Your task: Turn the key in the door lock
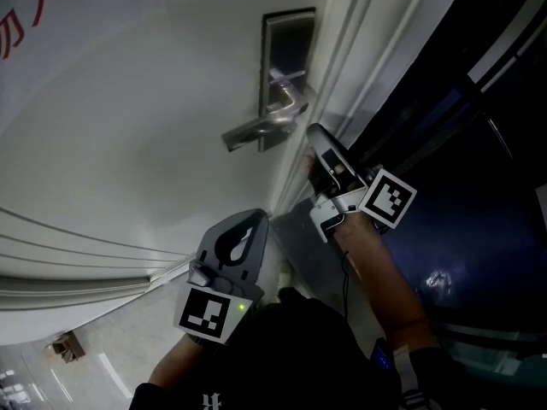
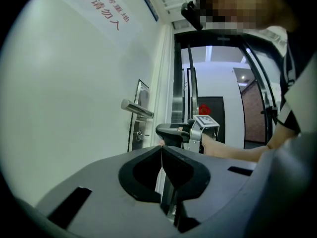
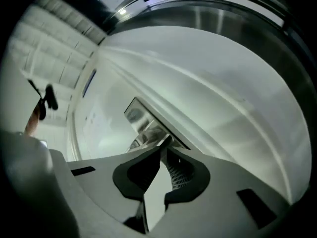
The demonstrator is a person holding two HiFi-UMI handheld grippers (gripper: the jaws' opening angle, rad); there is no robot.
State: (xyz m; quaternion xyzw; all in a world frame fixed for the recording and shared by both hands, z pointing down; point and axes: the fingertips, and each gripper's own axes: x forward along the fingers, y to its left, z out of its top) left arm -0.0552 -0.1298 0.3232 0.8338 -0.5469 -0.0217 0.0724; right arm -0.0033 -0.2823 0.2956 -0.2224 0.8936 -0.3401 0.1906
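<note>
**Right tongs at the lock plate, left tongs held apart from it**

We see a white door (image 1: 128,161) from above. Its metal lock plate (image 1: 289,49) is set close to the door's right edge, and a lever handle (image 1: 256,132) reaches left from it. In the left gripper view a small stub, which we take for the key (image 2: 141,134), projects from the cylinder just below the lever.

The right tongs (image 1: 314,135) point at the lower end of the plate, just right of the lever's root. Their own view shows the jaws a narrow way apart, with the ribbed inner pad of one jaw exposed and the tips close together in front of the plate. We cannot tell whether those tips touch the key. The right marker cube (image 1: 387,197) sits just beyond the holder's forearm (image 1: 376,267).

The left tongs (image 1: 255,219) hang nearer to us and to the left, well apart from the lock and aimed at the door. Their jaws lie fully together along one seam, with nothing between them. The left marker cube (image 1: 208,313) faces the head camera.

A sheet with red characters (image 1: 26,15) is fixed at the far left of the door. Dark glazing (image 1: 479,143) lies to the right of the door frame.
</note>
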